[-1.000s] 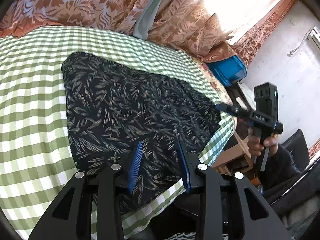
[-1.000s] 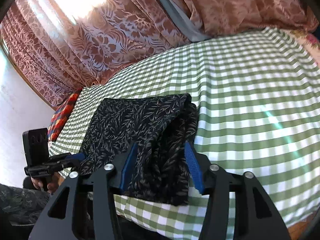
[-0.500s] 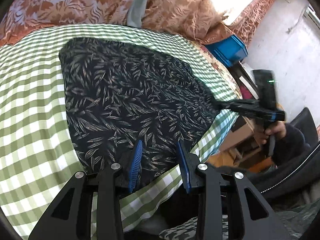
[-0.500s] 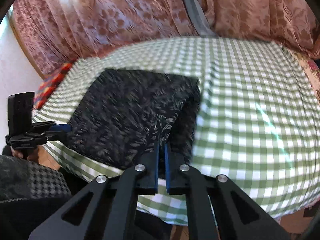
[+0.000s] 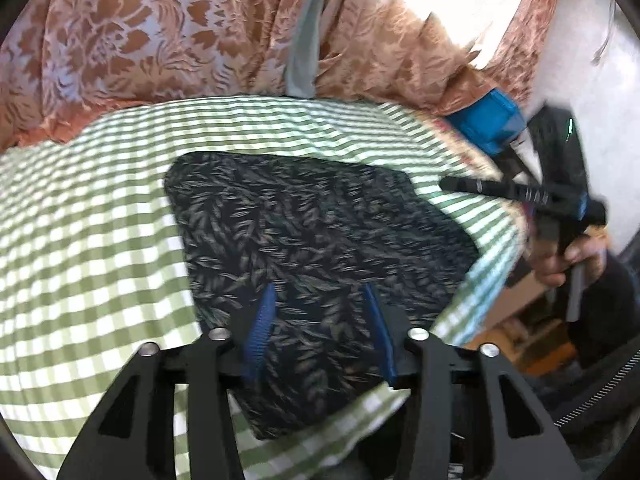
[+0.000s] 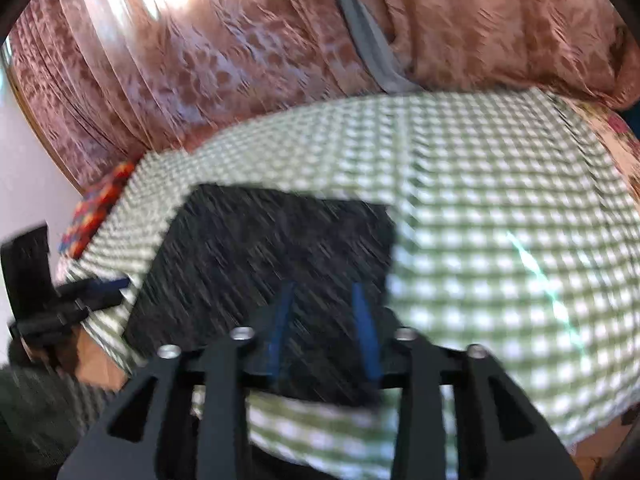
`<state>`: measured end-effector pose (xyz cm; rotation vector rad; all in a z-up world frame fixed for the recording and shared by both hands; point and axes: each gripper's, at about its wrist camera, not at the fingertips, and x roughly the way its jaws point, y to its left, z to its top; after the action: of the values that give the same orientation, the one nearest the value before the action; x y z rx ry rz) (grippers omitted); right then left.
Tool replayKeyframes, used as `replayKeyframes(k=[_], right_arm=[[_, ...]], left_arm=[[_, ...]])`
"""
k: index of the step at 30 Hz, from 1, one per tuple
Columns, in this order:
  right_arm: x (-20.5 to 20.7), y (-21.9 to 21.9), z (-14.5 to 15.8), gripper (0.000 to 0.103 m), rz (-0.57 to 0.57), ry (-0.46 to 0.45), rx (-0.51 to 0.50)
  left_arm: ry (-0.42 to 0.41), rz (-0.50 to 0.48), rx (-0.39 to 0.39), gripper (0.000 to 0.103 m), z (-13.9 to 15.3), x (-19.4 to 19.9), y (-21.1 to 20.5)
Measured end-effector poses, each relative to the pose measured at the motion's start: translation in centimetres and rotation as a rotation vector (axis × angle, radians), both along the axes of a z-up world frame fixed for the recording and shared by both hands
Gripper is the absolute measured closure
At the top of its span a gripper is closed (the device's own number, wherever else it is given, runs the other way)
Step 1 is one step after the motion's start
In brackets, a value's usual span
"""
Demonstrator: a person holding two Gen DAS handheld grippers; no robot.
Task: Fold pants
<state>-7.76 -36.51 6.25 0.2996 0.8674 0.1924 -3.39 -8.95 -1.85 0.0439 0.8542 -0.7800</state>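
Note:
The dark leaf-print pants [image 5: 320, 236] lie folded into a flat rectangle on the green-checked sheet [image 5: 88, 240]. My left gripper [image 5: 318, 294] hovers over their near edge. Its jaws are opening, with cloth below them and none pinched. At the right, a hand [image 5: 568, 256] holds my right gripper [image 5: 446, 182], whose tips stand just off the pants' right corner. The right wrist view is blurred. There my right gripper [image 6: 322, 290] is over the pants [image 6: 276, 248], its jaws opening and gripping nothing. My left gripper [image 6: 120, 283] shows at the left edge.
Patterned curtains [image 5: 160, 32] hang behind the bed, with a grey strip [image 5: 308, 52] between them. A blue crate [image 5: 488, 124] stands past the bed's right corner. A red patterned cushion [image 6: 100, 208] lies at the far left. The bed's near edge drops off just below both grippers.
My right gripper shut on the pants' edge half a second ago, then opened and drew back off it. My left jaws have spread wider. The raised fold now lies flat.

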Motion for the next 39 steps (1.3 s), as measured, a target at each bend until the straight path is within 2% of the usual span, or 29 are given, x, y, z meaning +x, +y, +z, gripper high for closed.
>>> replayKeyframes(k=[2, 3, 5, 8, 12, 16, 32, 35, 37, 39], right_arm=[[2.1, 1.3, 0.0, 0.059, 0.018, -0.010, 0.023], [3.3, 2.2, -0.3, 0.053, 0.014, -0.006, 0.017], [5.7, 3.2, -1.2, 0.053, -0.002, 0.013, 0.003], [8.2, 3.1, -2.7, 0.053, -0.056, 0.060, -0.008], [9.1, 1.5, -5.2, 0.055, -0.100, 0.124, -0.002], [8.9, 0.8, -6.8, 0.057, -0.094, 0.101, 0.016], [7.2, 0.7, -5.4, 0.055, -0.101, 0.074, 0.021], [6.2, 0.4, -4.8, 0.054, -0.101, 0.062, 0.021], [5.1, 0.0, -4.3, 0.048, -0.117, 0.050, 0.016], [4.4, -0.4, -4.0, 0.047, -0.122, 0.044, 0.016]], left_arm=[[-0.019, 0.019, 0.068, 0.058, -0.5, -0.1, -0.6], [-0.024, 0.028, 0.093, 0.058, -0.7, -0.1, -0.7], [-0.024, 0.042, 0.125, 0.058, -1.2, -0.3, -0.9], [-0.022, 0.053, 0.130, 0.054, -1.7, -0.5, -1.0], [-0.024, 0.057, 0.136, 0.054, -1.8, -0.5, -1.5], [-0.032, 0.061, 0.144, 0.053, -2.0, -0.4, -1.7], [-0.037, 0.093, 0.156, 0.051, -1.8, -1.1, -1.7], [-0.032, 0.094, 0.136, 0.042, -1.6, -1.2, -1.5], [-0.030, 0.092, 0.123, 0.037, -1.4, -1.2, -1.2], [-0.022, 0.090, 0.091, 0.035, -1.0, -1.0, -0.5]])
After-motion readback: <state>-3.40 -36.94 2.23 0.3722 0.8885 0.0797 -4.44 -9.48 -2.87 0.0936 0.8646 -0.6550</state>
